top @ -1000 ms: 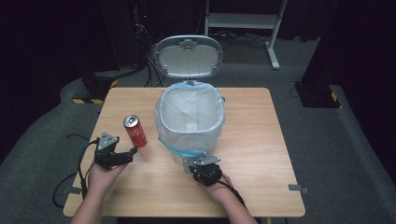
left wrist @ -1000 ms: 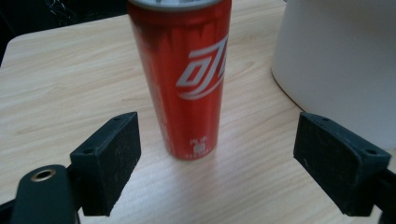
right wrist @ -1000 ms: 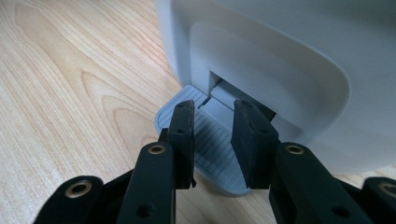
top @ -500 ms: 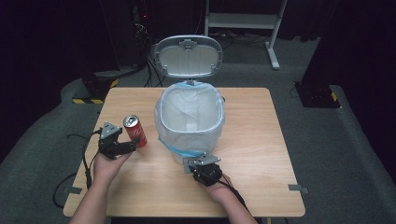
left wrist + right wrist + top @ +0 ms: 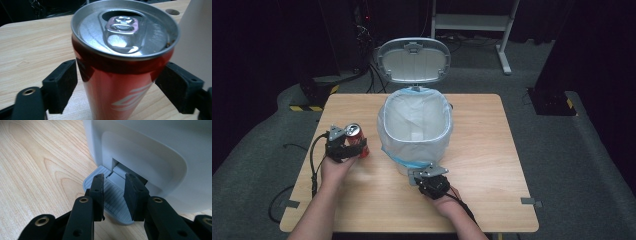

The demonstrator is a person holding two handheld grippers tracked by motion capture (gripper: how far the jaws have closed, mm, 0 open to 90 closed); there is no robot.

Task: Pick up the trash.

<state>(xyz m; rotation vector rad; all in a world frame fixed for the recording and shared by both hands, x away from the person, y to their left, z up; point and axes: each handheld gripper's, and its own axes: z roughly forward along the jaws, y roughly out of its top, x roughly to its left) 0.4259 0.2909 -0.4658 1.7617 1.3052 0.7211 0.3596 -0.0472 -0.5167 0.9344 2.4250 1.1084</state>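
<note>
Left gripper view is showing your left tongs [image 5: 120, 92] closing around the upright red can [image 5: 122, 62] on the bench [image 5: 30, 40], pads not pressing yet; keep it centred. Your right tongs [image 5: 115, 195], nearly together, are pressing the bin pedal [image 5: 112, 197].

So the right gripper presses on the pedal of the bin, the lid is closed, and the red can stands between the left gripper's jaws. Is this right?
Not quite: the lid stands open, as the high view shows. The rest holds: the right gripper is on the bin's pedal, and the red can stands between the left gripper's jaws.

Black hand-held gripper [image 5: 346, 145] with brass-ringed screw holes.
</note>
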